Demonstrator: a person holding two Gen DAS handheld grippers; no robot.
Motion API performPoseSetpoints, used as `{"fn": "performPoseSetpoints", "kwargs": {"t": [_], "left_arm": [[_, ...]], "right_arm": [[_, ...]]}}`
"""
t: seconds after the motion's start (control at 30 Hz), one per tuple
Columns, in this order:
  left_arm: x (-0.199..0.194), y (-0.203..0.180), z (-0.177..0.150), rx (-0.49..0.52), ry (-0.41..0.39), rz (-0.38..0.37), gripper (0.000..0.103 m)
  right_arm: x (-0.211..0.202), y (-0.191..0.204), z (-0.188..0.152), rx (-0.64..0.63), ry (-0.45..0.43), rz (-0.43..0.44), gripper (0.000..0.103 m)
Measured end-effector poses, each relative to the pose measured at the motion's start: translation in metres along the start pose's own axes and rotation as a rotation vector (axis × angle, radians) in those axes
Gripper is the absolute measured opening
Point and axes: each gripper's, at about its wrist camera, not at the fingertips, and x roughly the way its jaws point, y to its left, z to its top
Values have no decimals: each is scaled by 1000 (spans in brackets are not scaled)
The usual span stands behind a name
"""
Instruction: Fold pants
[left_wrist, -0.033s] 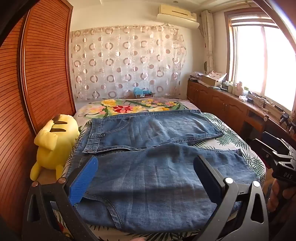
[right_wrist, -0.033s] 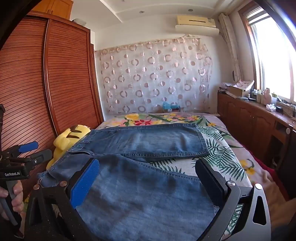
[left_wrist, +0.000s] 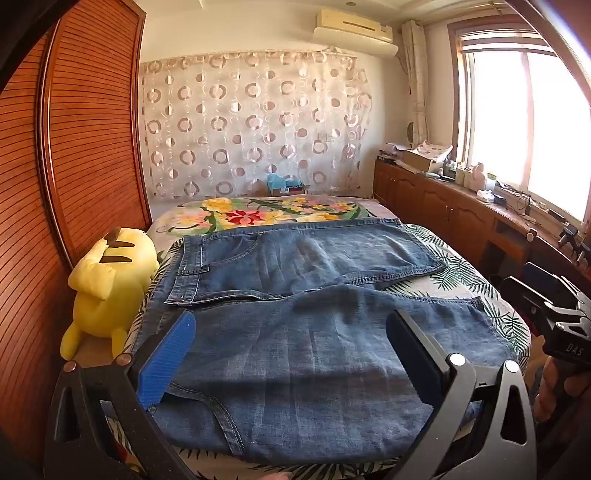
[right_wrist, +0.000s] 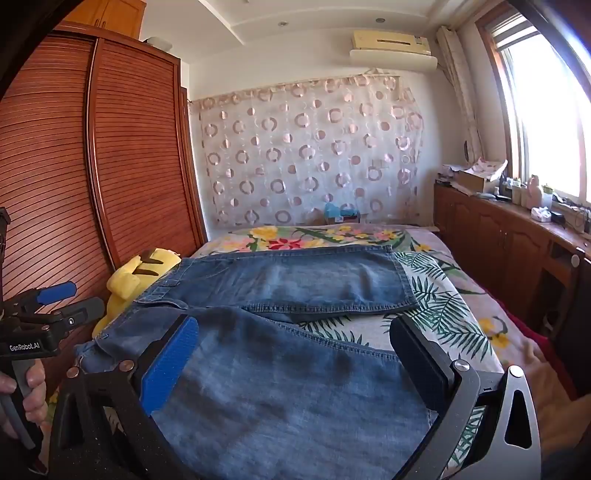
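Note:
Blue denim pants (left_wrist: 295, 332) lie spread flat on the bed, waistband at the left and both legs running to the right; they also show in the right wrist view (right_wrist: 280, 369). The far leg (right_wrist: 295, 280) lies apart from the near leg. My left gripper (left_wrist: 291, 343) is open and empty, held just above the near leg by the waist end. My right gripper (right_wrist: 295, 354) is open and empty above the near leg toward its hem. Each gripper shows at the edge of the other's view: the right one (left_wrist: 561, 325), the left one (right_wrist: 48, 314).
A yellow plush toy (left_wrist: 107, 288) sits between the bed's left edge and the wooden wardrobe (left_wrist: 74, 166). The floral bedsheet (left_wrist: 277, 214) shows beyond the pants. A wooden cabinet (left_wrist: 461, 214) with clutter runs along the window at the right.

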Motion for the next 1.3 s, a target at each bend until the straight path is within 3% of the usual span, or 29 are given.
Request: {"fn": "performPoseSetpoints", "kwargs": {"t": [1.3], "left_arm": [[0, -1, 4, -2, -7, -1, 103]], "right_arm": [[-2, 5, -1, -11, 4, 5, 103]]}}
